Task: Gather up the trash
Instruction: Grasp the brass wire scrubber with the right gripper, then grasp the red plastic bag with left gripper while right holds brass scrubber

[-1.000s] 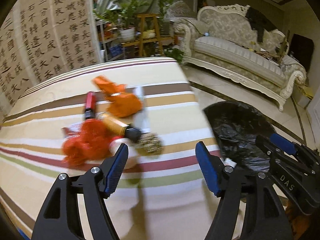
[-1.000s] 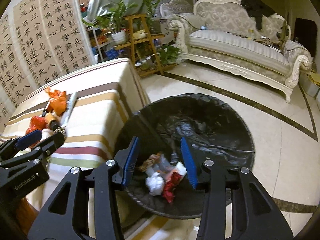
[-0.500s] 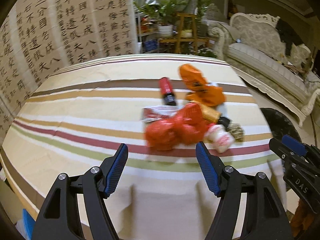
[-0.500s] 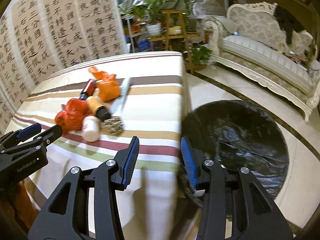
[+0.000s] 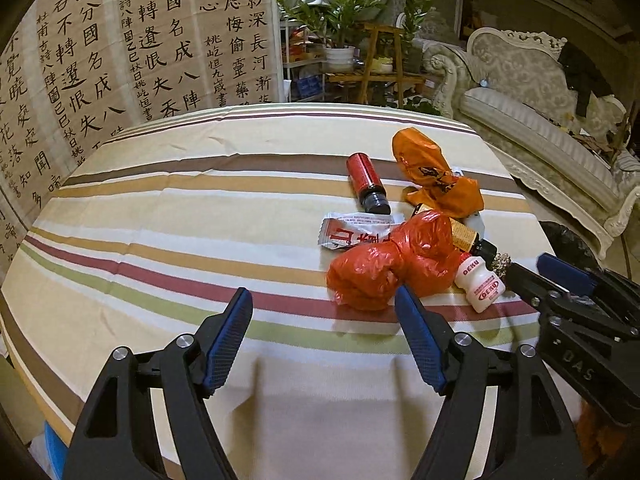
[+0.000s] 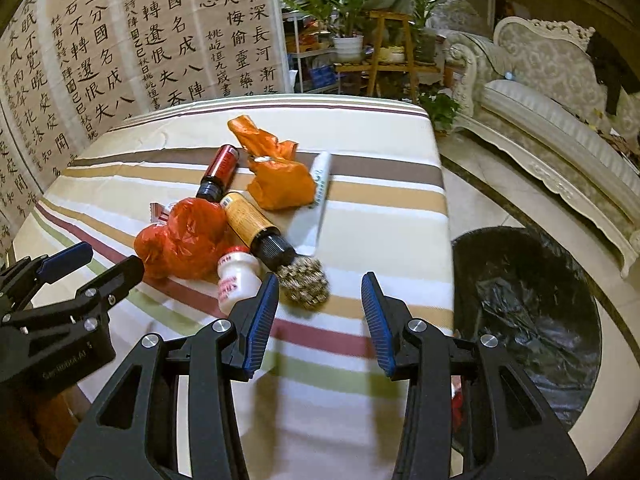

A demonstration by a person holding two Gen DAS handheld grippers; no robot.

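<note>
Trash lies piled on the striped table (image 5: 180, 240): a red plastic bag (image 5: 392, 268), an orange bag (image 5: 436, 180), a red bottle (image 5: 364, 180), a white wrapper (image 5: 352, 232), a small white drink bottle (image 5: 482, 284), an amber bottle (image 6: 252, 224), a metal scouring ball (image 6: 304, 280) and a white tube (image 6: 316, 200). My left gripper (image 5: 322, 292) hovers just short of the red bag, its jaws opening with nothing between them. My right gripper (image 6: 320, 278) stands open and empty over the table's near edge, just before the scouring ball.
A bin with a black liner (image 6: 528, 300) stands on the tiled floor right of the table. A calligraphy screen (image 5: 120, 40) rises behind the table. Plants on a wooden stand (image 6: 384, 40) and a pale sofa (image 6: 560, 112) fill the back.
The right gripper swung left from above the bin to the table's edge by the pile. The left gripper shifted left, so the pile now sits at the right of its view.
</note>
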